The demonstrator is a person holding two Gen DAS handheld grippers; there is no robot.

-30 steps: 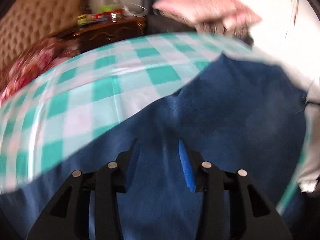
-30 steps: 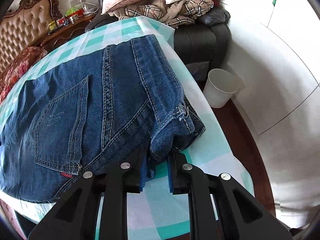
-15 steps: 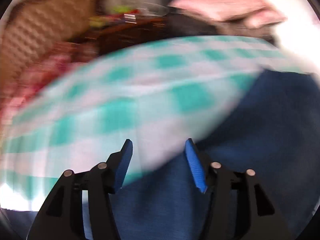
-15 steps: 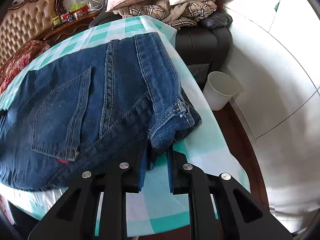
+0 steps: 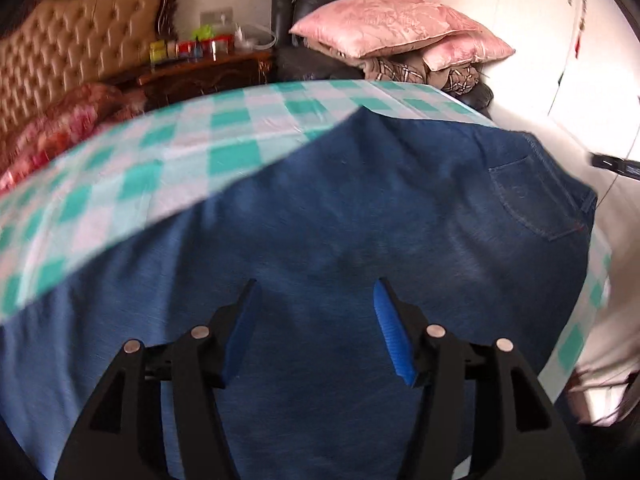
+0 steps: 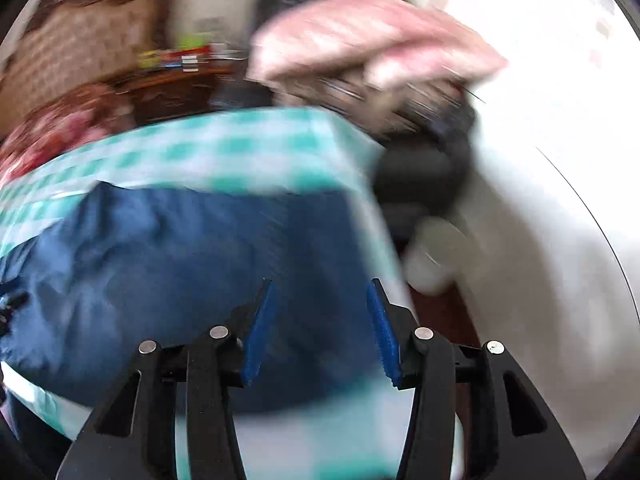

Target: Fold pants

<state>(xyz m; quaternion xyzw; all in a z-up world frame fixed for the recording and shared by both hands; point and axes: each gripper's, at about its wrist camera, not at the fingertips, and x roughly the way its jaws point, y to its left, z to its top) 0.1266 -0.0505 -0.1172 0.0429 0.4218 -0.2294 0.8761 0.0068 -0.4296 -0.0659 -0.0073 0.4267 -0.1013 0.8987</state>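
Blue jeans (image 5: pixel 360 220) lie on a checked desk (image 5: pixel 200 152). Left claw (image 5: pixel 316 320) and right claw (image 6: pixel 320 320) hover above, both spread apart, holding nothing.

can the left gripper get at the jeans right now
Probably yes. The left gripper is open, its fingers hang over the jeans, and nothing sits between them and the denim. How high it hovers is hard to judge. The right gripper is open too, off to the side.

Dark blue denim pants (image 5: pixel 360 216) lie spread flat, seemingly folded, back pocket up, on checkered cloth.
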